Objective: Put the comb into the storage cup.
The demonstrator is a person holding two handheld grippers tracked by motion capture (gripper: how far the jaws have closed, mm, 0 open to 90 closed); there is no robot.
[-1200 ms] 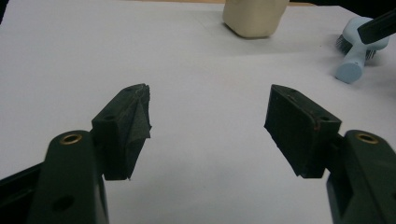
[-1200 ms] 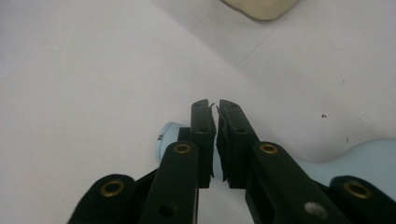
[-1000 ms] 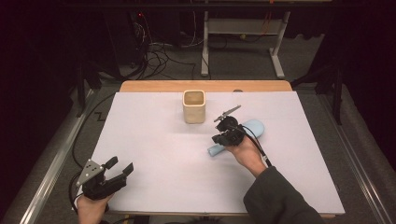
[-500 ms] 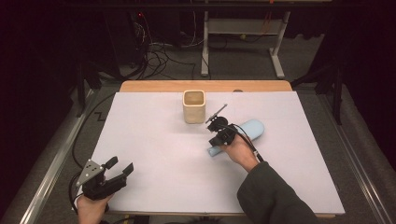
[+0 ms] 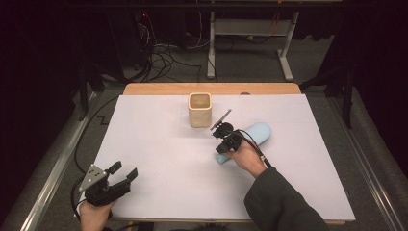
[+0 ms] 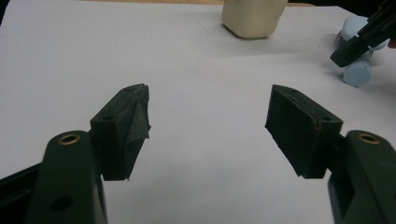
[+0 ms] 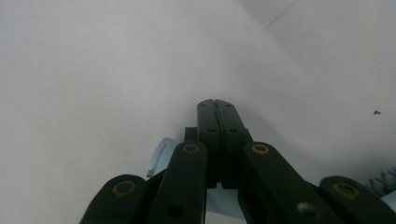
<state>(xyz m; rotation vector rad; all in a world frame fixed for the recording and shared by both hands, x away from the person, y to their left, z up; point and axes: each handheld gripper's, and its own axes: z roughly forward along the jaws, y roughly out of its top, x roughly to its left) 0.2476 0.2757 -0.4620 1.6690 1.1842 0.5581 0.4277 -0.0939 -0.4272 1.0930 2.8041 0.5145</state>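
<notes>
Light-blue hairbrush [image 5: 254, 134] is lying on the white table cover [image 5: 163, 154], right of centre, its long body running diagonally from near the person's right hand up toward the far right. Right gripper [image 5: 225, 136] is sitting directly over the near end of it. In the right gripper view the jaws are pressing flat against each other, clenched, nothing visible between the pads; pale blue plastic [image 7: 161, 156] is showing just beneath and behind them, dark bristles at the lower right corner. Whether the gripper body is touching the brush, cannot tell. Right hand [image 5: 246, 158] is gripping the tool from behind, dark sleeve [image 5: 279, 202] coming in from the bottom edge.

Left gripper [image 5: 115, 176] is resting at the near left corner of the cover, jaws standing apart, released, bare white surface between them in the left gripper view. Left hand [image 5: 94, 215] is holding it low at the table edge, well apart from the brush.

Beige square cup [image 5: 199, 109] is standing upright toward the far middle, near the right gripper but not touching. Wooden table edge [image 5: 159, 89] is showing beyond the cover.
</notes>
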